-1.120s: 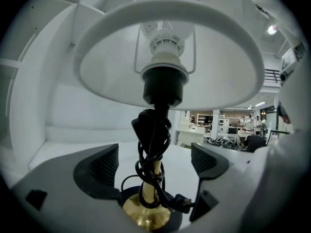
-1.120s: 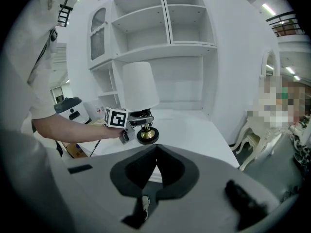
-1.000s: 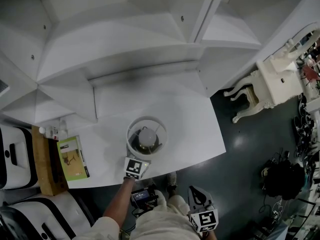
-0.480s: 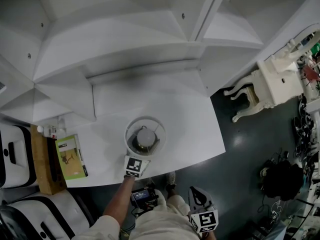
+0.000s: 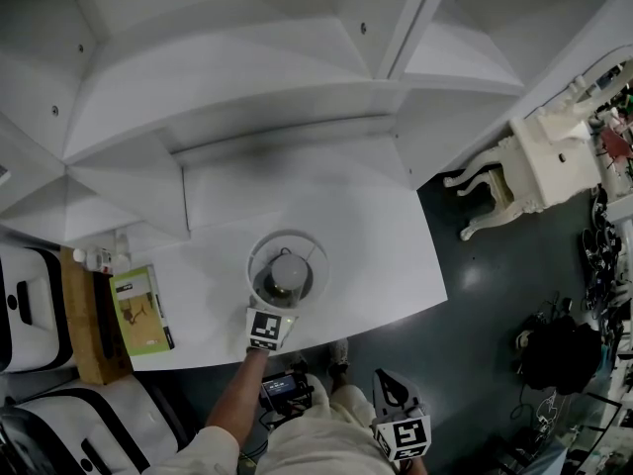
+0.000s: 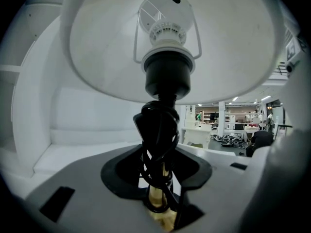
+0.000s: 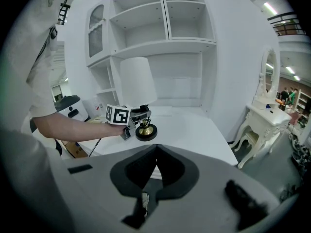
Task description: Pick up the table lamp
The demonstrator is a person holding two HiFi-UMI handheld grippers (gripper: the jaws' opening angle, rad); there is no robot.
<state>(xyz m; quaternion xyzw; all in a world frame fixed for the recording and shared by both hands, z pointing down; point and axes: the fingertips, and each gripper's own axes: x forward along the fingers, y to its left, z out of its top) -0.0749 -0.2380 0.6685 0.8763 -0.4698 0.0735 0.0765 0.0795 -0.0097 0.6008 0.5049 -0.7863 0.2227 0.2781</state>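
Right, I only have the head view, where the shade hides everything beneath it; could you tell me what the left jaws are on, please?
Observer: The left gripper has just been closing its jaws; they clamp the table lamp's brass stem, with black cord wound round it.
Operator: Thank you. Is the lamp lifted yet?
Observer: No, its round base sits flat on the white table.
Operator: And the right gripper?
Observer: Its jaws are together with nothing between them.
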